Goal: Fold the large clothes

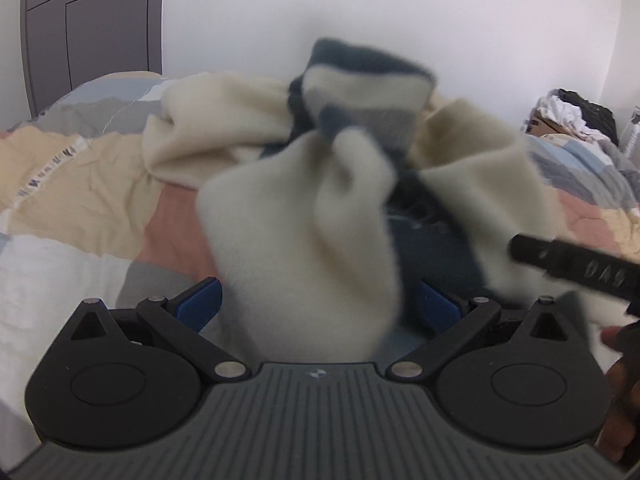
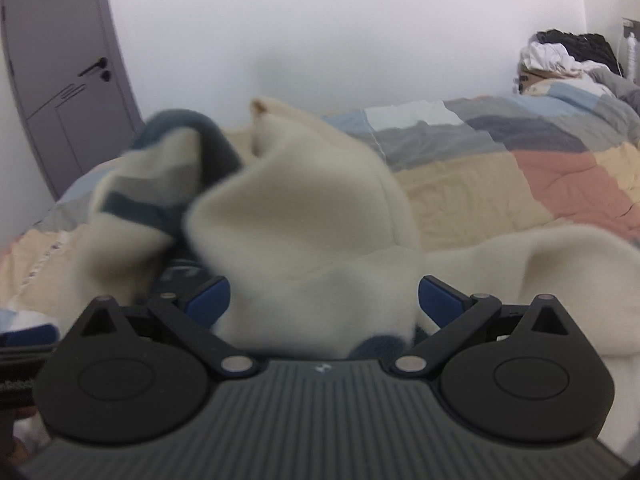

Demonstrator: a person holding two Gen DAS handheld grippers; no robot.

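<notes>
One fuzzy cream and blue sweater (image 1: 304, 216) is lying bunched on the bed (image 1: 80, 184). The left tool (image 1: 320, 304) is sitting wide apart with a cream fold between its two blue pads. The right tool (image 2: 324, 300) is also wide apart around sweater (image 2: 312, 216) cloth. One clothes pile (image 2: 568, 54) is sitting behind the bed (image 2: 500, 176). One grey door (image 1: 92, 20) is standing beside the bed.
</notes>
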